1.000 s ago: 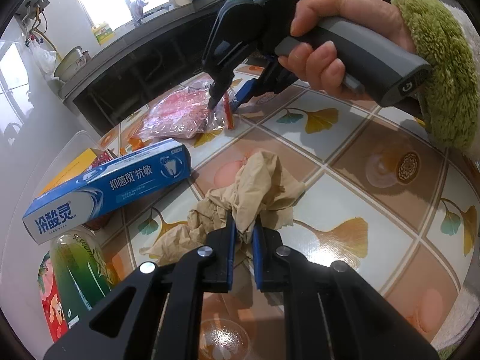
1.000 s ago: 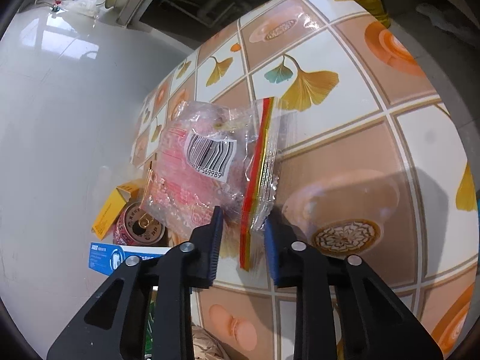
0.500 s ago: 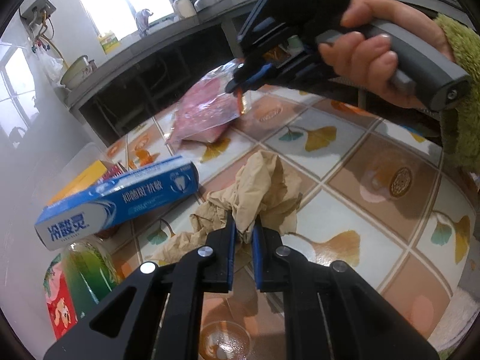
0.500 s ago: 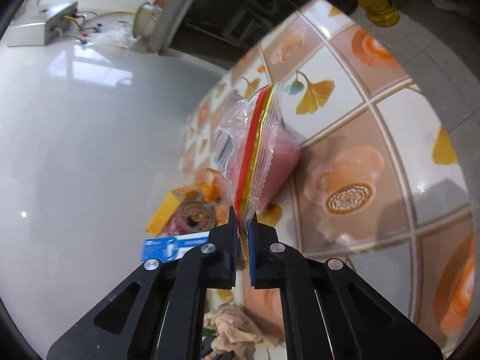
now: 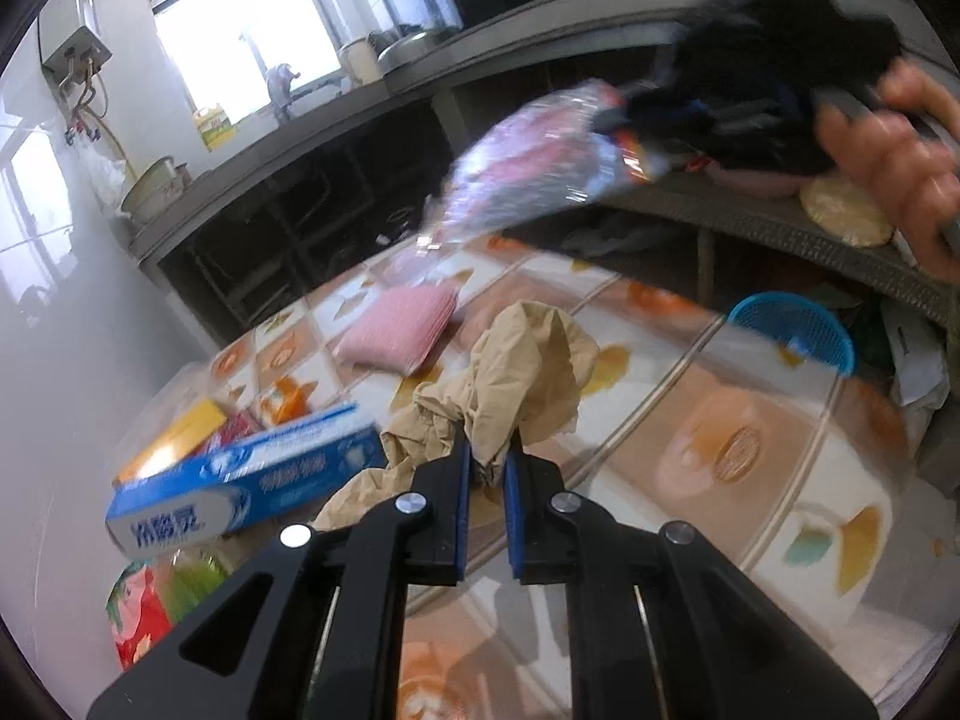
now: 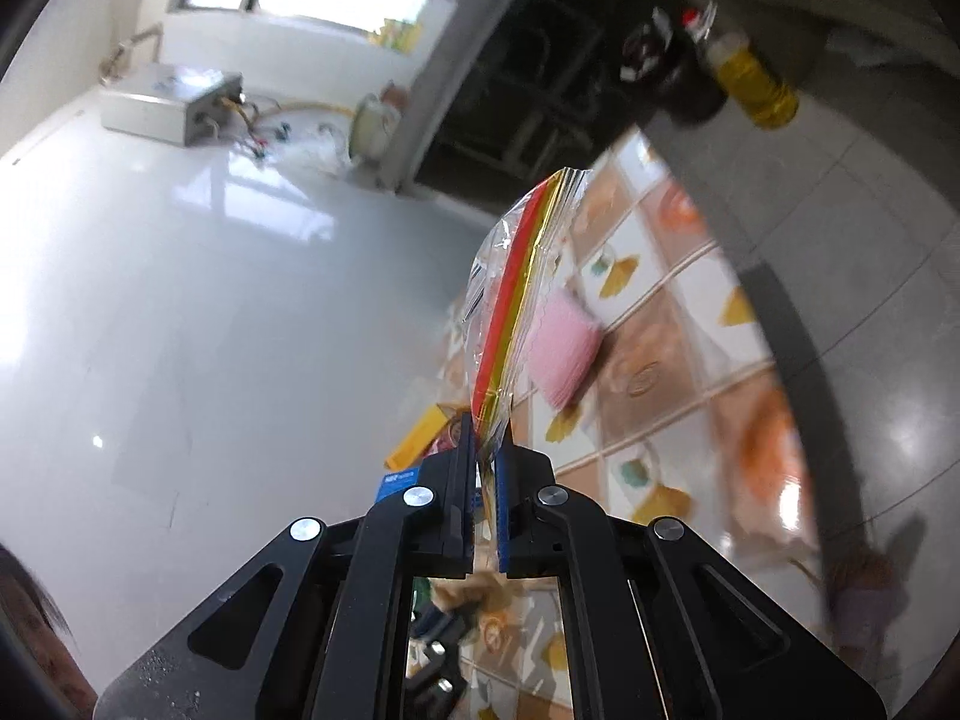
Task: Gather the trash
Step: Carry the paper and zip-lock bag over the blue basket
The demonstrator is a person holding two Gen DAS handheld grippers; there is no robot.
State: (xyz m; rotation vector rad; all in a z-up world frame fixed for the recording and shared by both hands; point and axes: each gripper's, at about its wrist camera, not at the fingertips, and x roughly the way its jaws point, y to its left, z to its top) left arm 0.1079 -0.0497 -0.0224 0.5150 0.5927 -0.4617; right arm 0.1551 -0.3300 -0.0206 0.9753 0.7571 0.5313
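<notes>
My left gripper (image 5: 486,462) is shut on a crumpled brown paper (image 5: 522,366), which hangs lifted a little above the patterned table (image 5: 720,420). In the right wrist view my right gripper (image 6: 487,450) is shut on the lower corner of a clear zip bag (image 6: 516,300) with a red and yellow seal strip. The bag stands up in the air over the table. From the left wrist view the same bag (image 5: 540,162) shows blurred at upper right, pinched by the right gripper (image 5: 624,114) in a person's hand (image 5: 888,162). A pink pad (image 5: 402,330) lies on the table below the bag.
A blue toothpaste box (image 5: 240,480), a yellow box (image 5: 174,438) and a green bottle (image 5: 180,576) crowd the table's left side by the white wall. A blue basket (image 5: 792,330) sits beyond the table's right edge. A yellow oil bottle (image 6: 756,84) stands on the floor.
The right gripper closed on the zip bag and lifted it up and to the right. The pink pad now lies on the table. The left gripper rose with the brown paper.
</notes>
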